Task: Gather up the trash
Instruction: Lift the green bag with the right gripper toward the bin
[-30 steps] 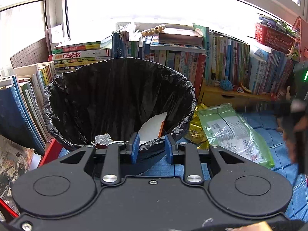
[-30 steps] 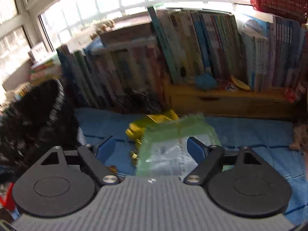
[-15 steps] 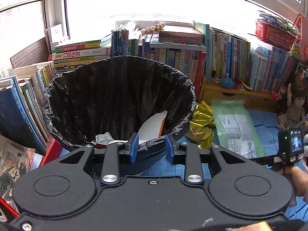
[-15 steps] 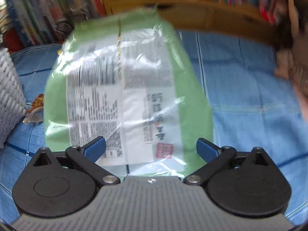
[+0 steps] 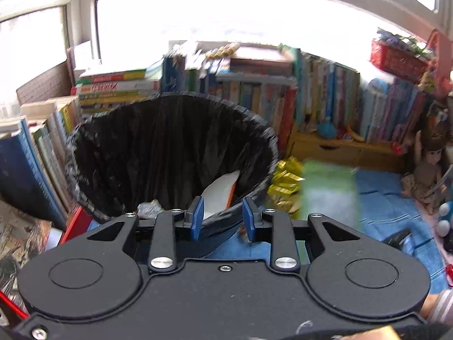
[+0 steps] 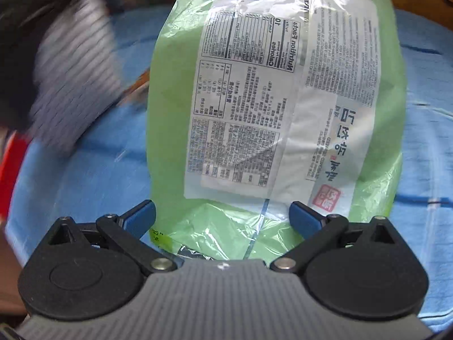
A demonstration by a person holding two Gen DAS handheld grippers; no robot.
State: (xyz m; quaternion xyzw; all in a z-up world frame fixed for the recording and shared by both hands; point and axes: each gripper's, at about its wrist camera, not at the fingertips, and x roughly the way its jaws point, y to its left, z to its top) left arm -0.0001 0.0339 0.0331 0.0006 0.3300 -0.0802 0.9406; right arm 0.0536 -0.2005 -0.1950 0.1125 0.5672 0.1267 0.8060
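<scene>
A green plastic food package (image 6: 271, 90) with a white printed label lies flat on the blue mat (image 6: 93, 187). My right gripper (image 6: 223, 218) points steeply down over its near end. The jaws are wide open, one blue pad at each side of the package, and neither presses on it. In the left wrist view the same package (image 5: 328, 192) shows as a green blur right of the bin. The bin (image 5: 170, 153), lined with a black bag, holds a white card and crumpled foil. My left gripper (image 5: 223, 218) is narrowed on the bin's near rim.
Crumpled gold wrappers (image 5: 286, 181) lie between the bin and the green package. Books (image 5: 325, 96) line the windowsill and the left wall. A low wooden shelf (image 5: 339, 150) stands behind the mat, with a doll (image 5: 427, 170) at the right. The bin's woven side (image 6: 70, 85) is blurred.
My right gripper has tipped down and sunk onto the green package, which now fills its view, and its jaws have spread wider. The left gripper has stayed at the bin's rim.
</scene>
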